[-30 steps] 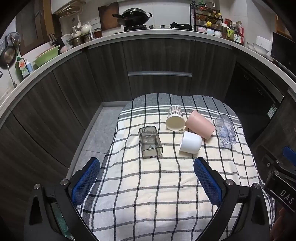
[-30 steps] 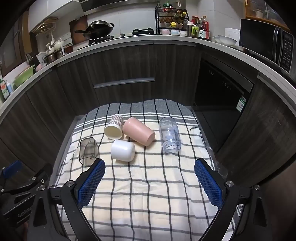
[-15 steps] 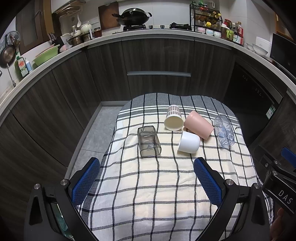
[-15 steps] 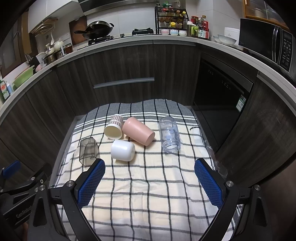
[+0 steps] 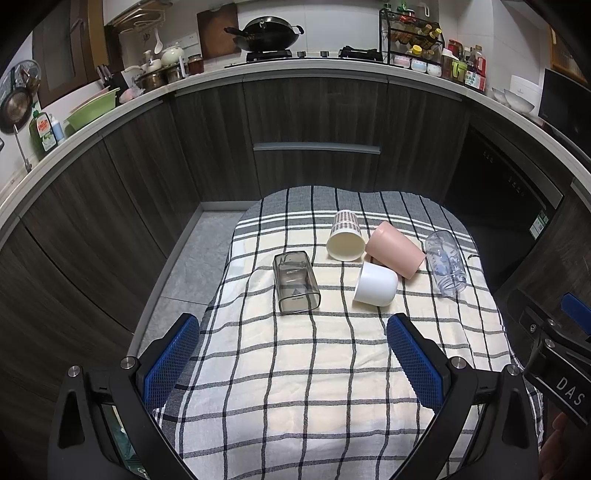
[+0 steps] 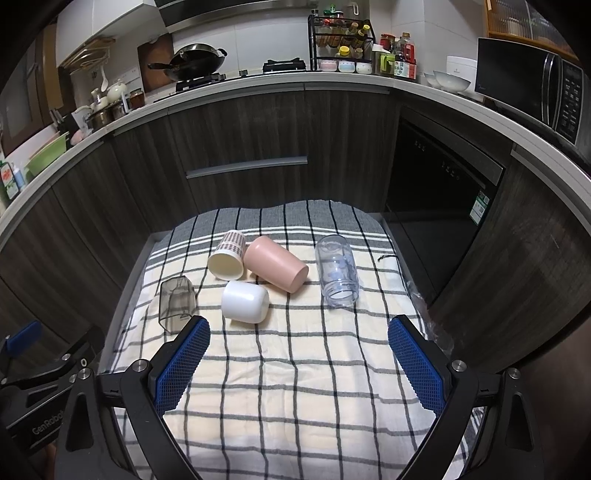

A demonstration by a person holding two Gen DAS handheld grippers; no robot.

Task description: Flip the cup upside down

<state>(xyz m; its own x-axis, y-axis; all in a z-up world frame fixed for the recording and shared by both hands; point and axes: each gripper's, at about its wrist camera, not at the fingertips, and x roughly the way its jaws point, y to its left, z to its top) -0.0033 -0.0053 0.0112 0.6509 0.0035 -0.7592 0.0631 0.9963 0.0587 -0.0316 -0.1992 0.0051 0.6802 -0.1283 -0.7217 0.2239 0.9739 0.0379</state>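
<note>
Here, five cups lie on their sides on a checked cloth [image 5: 332,369] that covers a table in a kitchen. In the left wrist view, the smoky grey square cup [image 5: 295,282] sits at centre frame, apart from the others. To its right a cluster of three touches or nearly touches: the cream patterned cup [image 5: 345,236], mouth toward the camera; the pink cup [image 5: 395,249], lying diagonally just right of it; and the white cup [image 5: 376,283], just below the pink one. The clear cup [image 5: 445,262] lies further right, near the cloth's right edge, separate from the cluster.

The left gripper [image 5: 293,360] occupies the lower part of that frame; its blue-padded fingers [image 5: 171,360] stand wide apart over bare cloth, holding nothing and touching no cup. In the right wrist view the right gripper [image 6: 299,363] is likewise spread wide and empty, below the cups. There the white cup [image 6: 245,302] lies at centre, the pink cup [image 6: 275,264] and cream patterned cup [image 6: 227,254] above it, the smoky grey square cup [image 6: 176,304] at left beside the left finger, and the clear cup [image 6: 337,275] at right.

A wok [image 5: 264,33] stands on the counter in the upper background.
</note>
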